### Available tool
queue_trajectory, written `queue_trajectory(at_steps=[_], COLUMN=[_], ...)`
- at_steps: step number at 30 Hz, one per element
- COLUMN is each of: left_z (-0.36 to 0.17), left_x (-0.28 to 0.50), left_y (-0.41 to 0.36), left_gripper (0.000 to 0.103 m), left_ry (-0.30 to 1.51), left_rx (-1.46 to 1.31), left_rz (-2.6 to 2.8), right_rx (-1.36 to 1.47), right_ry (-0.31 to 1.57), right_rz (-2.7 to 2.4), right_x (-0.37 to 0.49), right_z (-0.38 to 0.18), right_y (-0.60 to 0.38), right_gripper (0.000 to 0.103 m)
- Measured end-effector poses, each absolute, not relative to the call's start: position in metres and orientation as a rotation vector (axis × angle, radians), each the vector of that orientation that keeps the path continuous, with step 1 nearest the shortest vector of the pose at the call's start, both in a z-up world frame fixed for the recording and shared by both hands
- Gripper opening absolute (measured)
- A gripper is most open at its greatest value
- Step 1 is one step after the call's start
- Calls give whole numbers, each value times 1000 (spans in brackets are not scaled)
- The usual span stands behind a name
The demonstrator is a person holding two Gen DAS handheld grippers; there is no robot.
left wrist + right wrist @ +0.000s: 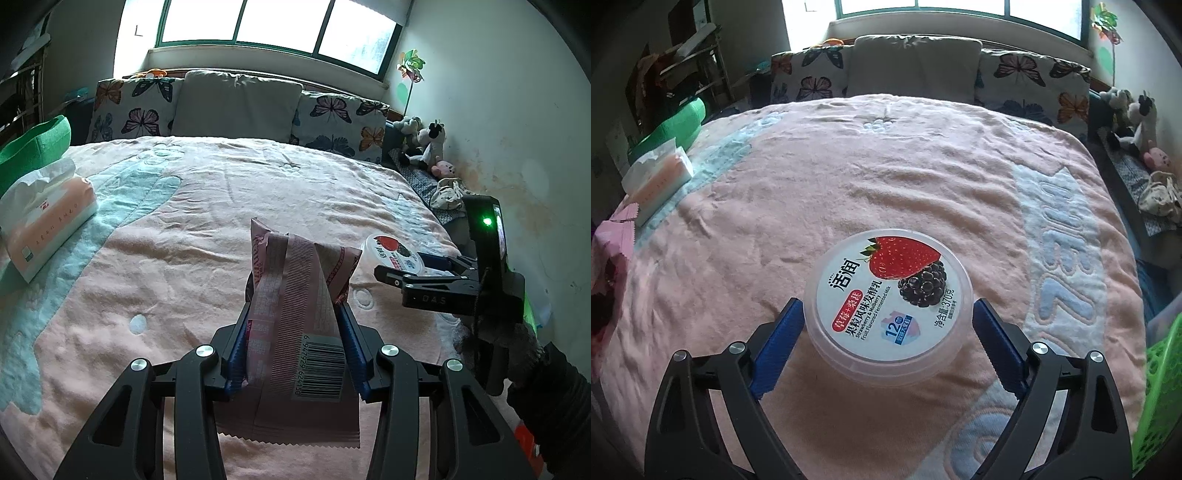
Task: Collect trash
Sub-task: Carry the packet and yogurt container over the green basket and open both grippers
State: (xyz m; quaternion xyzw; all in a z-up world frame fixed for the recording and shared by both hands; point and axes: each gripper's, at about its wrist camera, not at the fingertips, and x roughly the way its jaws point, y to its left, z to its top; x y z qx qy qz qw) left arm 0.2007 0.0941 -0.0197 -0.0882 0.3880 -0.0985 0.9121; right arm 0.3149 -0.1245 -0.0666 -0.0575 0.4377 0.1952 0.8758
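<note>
My left gripper (pixel 293 312) is shut on a pink snack wrapper (pixel 303 325) with a barcode, held above the pink bed blanket. A round yogurt tub (pixel 888 295) with a strawberry and mulberry lid sits on the blanket. My right gripper (pixel 888 306) is open, its blue pads on either side of the tub, not closed on it. In the left wrist view the tub (pixel 395 254) and the right gripper (pixel 406 275) show at the right. The wrapper also shows at the far left edge of the right wrist view (pixel 613 236).
A tissue pack (pixel 44 229) lies at the bed's left side, beside a green item (pixel 40 144). Pillows (pixel 236 103) line the headboard. Plush toys (pixel 424 144) sit at the right by the wall. A green plastic basket (pixel 1160 387) stands at the right edge.
</note>
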Motion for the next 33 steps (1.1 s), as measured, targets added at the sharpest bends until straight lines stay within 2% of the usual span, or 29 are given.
queue_trajectory(at_steps=[16,33], left_z=[-7,6], left_x=[188,178], left_y=[57,-33], left_gripper=[43,43], left_ry=[788,781], left_rx=[-174,-120], left_rz=[-276,-442], right_rx=[-43,11], right_ry=[866,802], right_rz=[383,226], right_x=[256,191], right_z=[-35,-10], right_y=[-172,-265], right_gripper=[91,91])
